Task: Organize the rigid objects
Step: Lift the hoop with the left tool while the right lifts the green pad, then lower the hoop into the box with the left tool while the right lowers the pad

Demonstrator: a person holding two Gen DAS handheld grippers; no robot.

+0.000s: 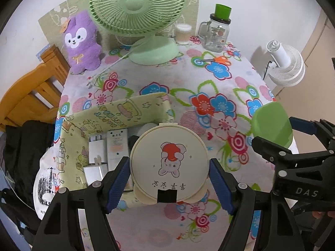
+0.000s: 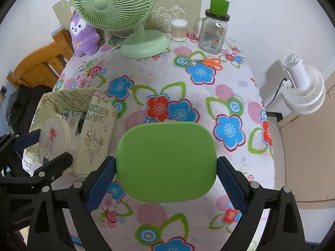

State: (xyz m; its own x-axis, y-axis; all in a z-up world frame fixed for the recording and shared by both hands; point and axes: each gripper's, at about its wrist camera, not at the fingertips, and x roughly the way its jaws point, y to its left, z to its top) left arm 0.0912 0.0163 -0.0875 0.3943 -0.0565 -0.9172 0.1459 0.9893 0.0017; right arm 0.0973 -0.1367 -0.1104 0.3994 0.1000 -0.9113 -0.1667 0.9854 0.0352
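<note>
**Table stock, both hands loaded**

Item 1: my left gripper (image 1: pixel 169 186), blue pads pressed on either side of a round cream compact (image 1: pixel 169 164) (rabbit print on the lid, hinge tab at the far edge). I hold it above the near end of the yellow fabric storage box (image 1: pixel 117 113), which sits at the table's left edge. Inside the box: white chargers (image 1: pixel 108 152), partly hidden behind the compact.

Item 2: my right gripper (image 2: pixel 166 179), closed on a green rounded case (image 2: pixel 166 161), clamped at both sides and held over the flowered tablecloth (image 2: pixel 209 96), to the right of the box and apart from it.

Item 3: far end of the table, untouched: green desk fan (image 2: pixel 117 10), purple plush rabbit (image 2: pixel 82 35) to its left, cotton-swab tub (image 2: pixel 179 30), glass mug-jar (image 2: pixel 213 33) with a green cup on its lid, orange-handled scissors (image 2: pixel 206 61) lying flat before the jar.

Item 4: white fan (image 2: pixel 303 87) off the table, to the right.
</note>
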